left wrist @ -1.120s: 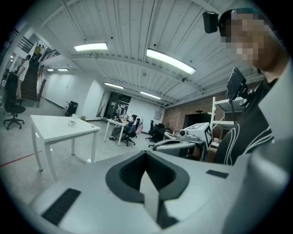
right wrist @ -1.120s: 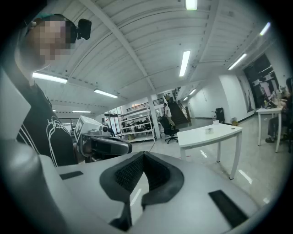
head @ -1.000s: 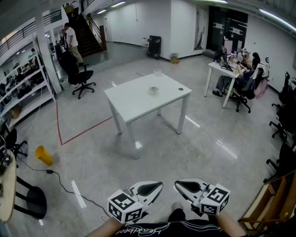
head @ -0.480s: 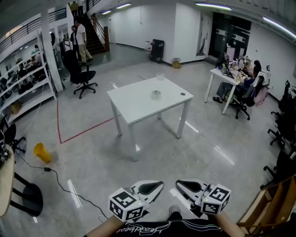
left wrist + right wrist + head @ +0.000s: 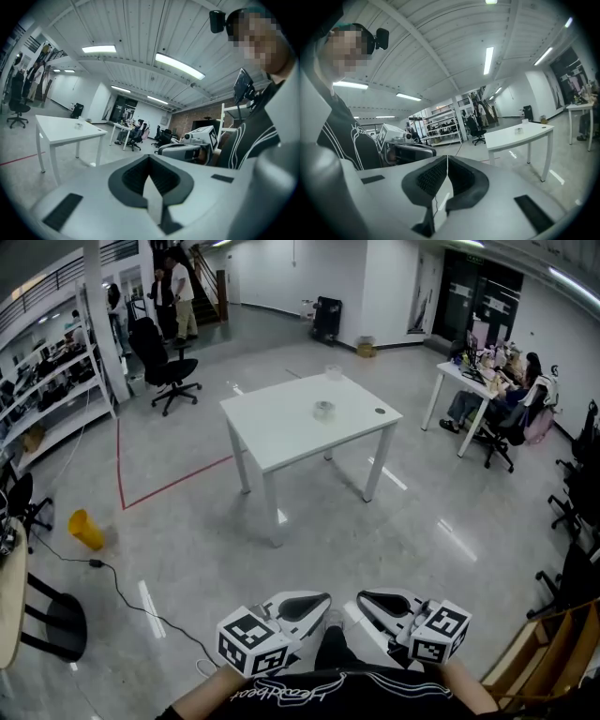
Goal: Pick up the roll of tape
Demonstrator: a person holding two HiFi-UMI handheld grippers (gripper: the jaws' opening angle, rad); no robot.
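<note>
The roll of tape (image 5: 323, 410) is a small pale ring lying near the middle of a white table (image 5: 281, 437) some way across the floor. It also shows as a small speck on the table in the left gripper view (image 5: 78, 124) and the right gripper view (image 5: 518, 131). My left gripper (image 5: 319, 600) and right gripper (image 5: 366, 600) are held close to my body, side by side, far short of the table. Both are shut with nothing between the jaws, as seen in the left gripper view (image 5: 150, 158) and the right gripper view (image 5: 446, 159).
A clear cup (image 5: 333, 372) and a small dark disc (image 5: 380, 412) also sit on the table. On the floor lie a yellow bin (image 5: 86, 529) and a black cable (image 5: 122, 592). A black office chair (image 5: 169, 371) stands far left, a desk with a seated person (image 5: 469, 381) at right.
The head view has shifted, so the table sits a little lower and nearer in the picture. People by the stairs have moved. Both grippers stay where they were, shut.
</note>
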